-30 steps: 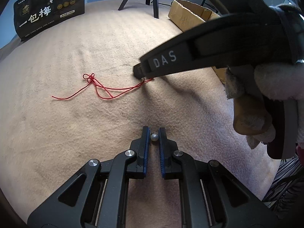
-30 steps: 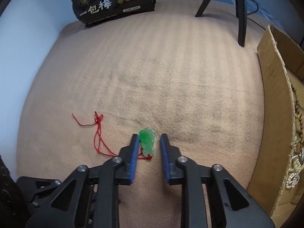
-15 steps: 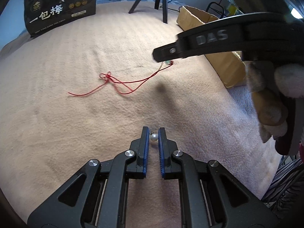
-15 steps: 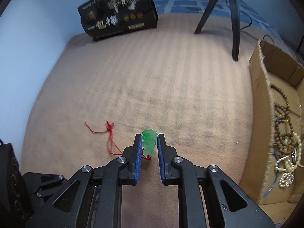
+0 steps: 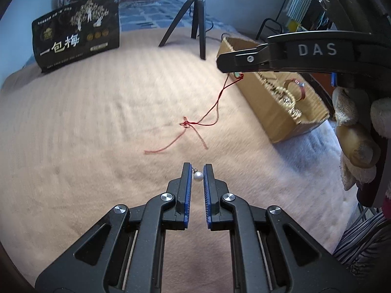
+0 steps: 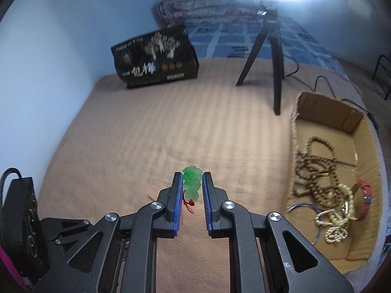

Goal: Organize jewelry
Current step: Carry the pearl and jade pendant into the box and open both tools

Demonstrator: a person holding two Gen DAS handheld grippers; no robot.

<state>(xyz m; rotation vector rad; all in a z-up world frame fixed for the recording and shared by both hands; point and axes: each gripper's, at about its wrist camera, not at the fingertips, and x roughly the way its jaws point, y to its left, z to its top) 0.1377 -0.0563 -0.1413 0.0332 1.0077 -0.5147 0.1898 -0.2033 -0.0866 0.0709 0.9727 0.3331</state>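
Both grippers pinched jewelry above the blanket.
Your left gripper (image 5: 197, 171) clamped a pearl (image 5: 198, 176); your right gripper (image 6: 193, 179) squeezed the green pendant (image 6: 192, 183) between its tips.

A tan striped blanket (image 6: 185, 127) covered the bed. On it, far beyond the fingertips, stood a black bag (image 6: 156, 61) and a tripod (image 6: 271, 56). A cardboard box (image 6: 300, 112) sat on it to the right of the fingers, with beads inside.
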